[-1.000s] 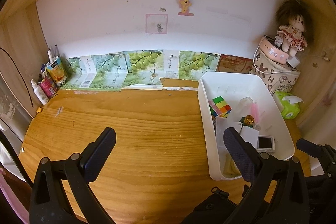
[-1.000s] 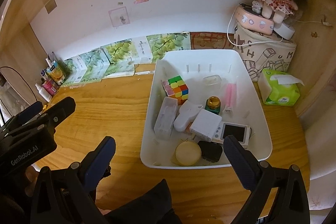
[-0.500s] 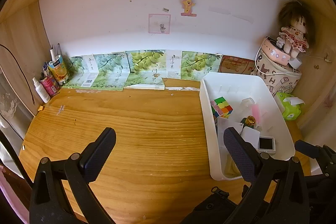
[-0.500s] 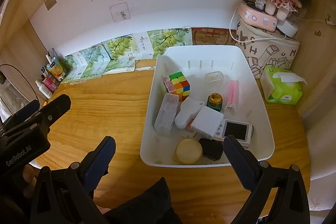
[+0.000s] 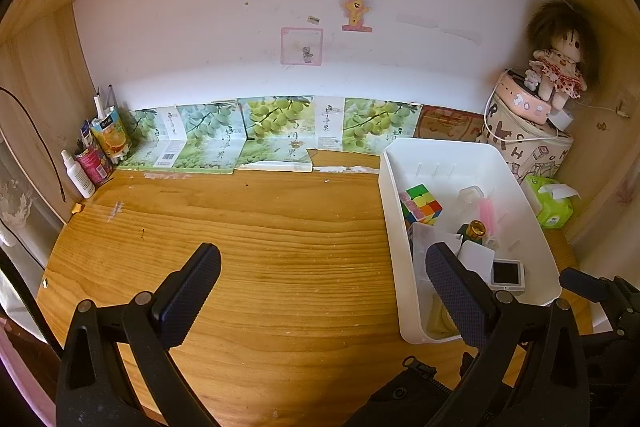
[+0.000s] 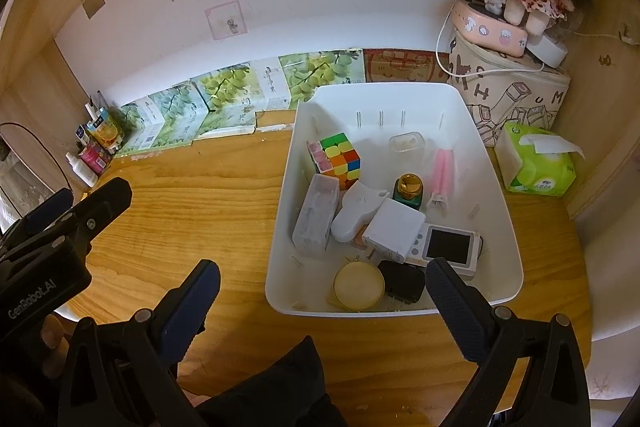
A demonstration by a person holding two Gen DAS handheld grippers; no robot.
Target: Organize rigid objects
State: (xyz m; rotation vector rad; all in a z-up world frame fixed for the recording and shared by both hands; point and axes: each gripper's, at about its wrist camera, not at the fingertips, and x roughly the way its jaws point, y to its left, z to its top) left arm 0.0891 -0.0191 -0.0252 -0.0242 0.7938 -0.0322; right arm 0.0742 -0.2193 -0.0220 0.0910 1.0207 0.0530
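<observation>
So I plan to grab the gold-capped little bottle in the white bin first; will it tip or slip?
The gold-capped bottle stands upright, narrow and crowded, so probably tips if nudged. Its cap looks glossy, likely slippery. The right claw is open, so grip its body.

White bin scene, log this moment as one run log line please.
left tool: open, empty, over bare desk | right tool: open, empty, at near edge of white bin | cube: in bin

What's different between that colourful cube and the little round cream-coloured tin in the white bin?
The colourful cube is boxy with many bright squares; the round tin is a flat disc in one pale cream colour. The cube sits toward the far left of the white bin, beside a clear box; the tin lies at the near wall, next to a black block. Both rest loose in the bin, untouched.
</observation>
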